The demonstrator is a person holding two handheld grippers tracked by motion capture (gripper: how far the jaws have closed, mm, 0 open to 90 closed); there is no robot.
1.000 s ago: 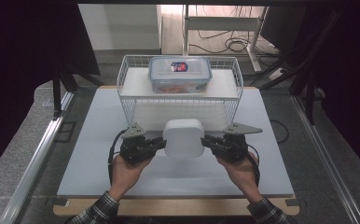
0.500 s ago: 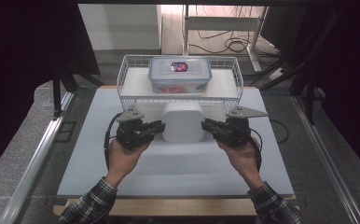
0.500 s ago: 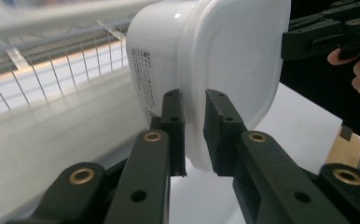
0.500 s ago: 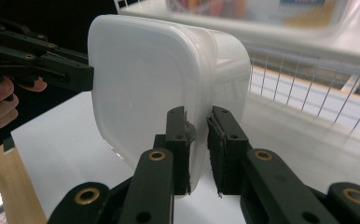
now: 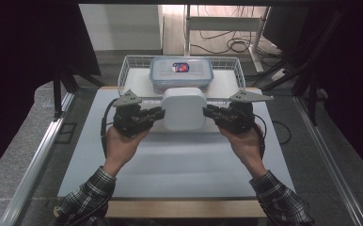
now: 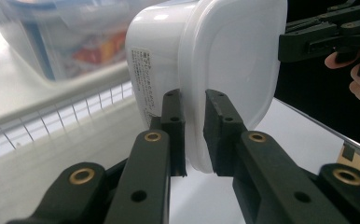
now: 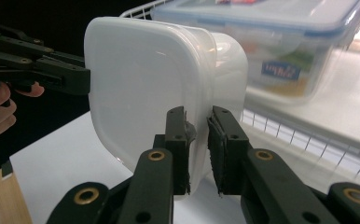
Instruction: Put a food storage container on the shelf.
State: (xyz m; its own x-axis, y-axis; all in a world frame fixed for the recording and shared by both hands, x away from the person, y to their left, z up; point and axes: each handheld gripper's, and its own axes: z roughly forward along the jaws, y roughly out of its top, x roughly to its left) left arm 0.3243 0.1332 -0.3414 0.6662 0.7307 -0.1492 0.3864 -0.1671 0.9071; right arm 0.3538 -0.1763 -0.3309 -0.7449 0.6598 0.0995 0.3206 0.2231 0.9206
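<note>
White container [image 5: 184, 108] level, lid up — left hand-held gripper [image 5: 157, 113], right hand-held gripper [image 5: 209, 112] each clamping opposite rim.

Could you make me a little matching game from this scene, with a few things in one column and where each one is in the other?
Things:
1. white container
2. clear lidded box
3. left gripper
4. right gripper

Places or states:
A. sits inside the wire basket at the far end of the table
B. clamped on the white container's rim on the person's left
C. held up between the two grippers, in front of the basket
D. clamped on the white container's rim on the person's right

Pairs: 1-C, 2-A, 3-B, 4-D
</note>
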